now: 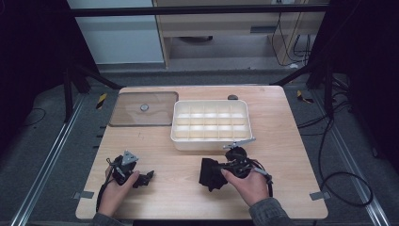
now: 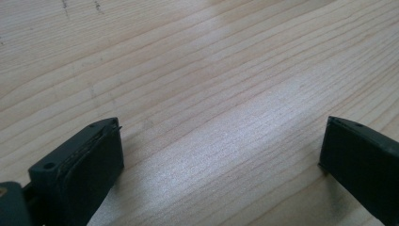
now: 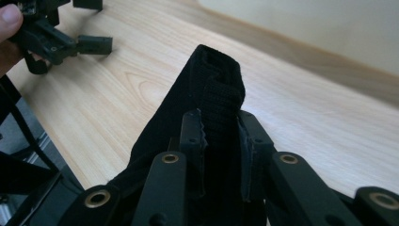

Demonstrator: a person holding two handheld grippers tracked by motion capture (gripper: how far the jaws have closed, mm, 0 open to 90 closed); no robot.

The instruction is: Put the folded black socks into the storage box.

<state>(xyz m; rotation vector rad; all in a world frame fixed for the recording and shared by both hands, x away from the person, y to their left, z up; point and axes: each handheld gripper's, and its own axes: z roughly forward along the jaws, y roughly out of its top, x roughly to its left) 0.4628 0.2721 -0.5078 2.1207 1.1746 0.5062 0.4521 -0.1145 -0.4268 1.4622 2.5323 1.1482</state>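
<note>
Black fabric piece [image 3: 214, 94], ribbed knit, folded: clamped in the right tool [image 3: 221, 136], jaws pinched on the fold from both sides. In the high view the fabric [image 1: 210, 174] sits at the near-centre of the tabletop [image 1: 282, 122], just left of the right hand [image 1: 247, 184], in front of the white tray [image 1: 210, 141]. Can't tell from the views whether its lower edge touches the wood.

Right tool [image 1: 221, 170] points left, toward the left tool.

Left tool [image 1: 146, 178]: released, jaws wide apart, nothing between them, bare wood grain under it in the left gripper view [image 2: 221, 155]. Left hand [image 1: 115, 190] holds it low at the near-left of the tabletop, well apart from the fabric.

White tray: divided into a grid of small compartments, mid-tabletop. Clear lid [image 1: 143, 109] with a round knob lies flat just beside its left side, near the far-left corner. Small dark object [image 1: 232, 97] behind the tray at the far edge, too small to identify.
</note>
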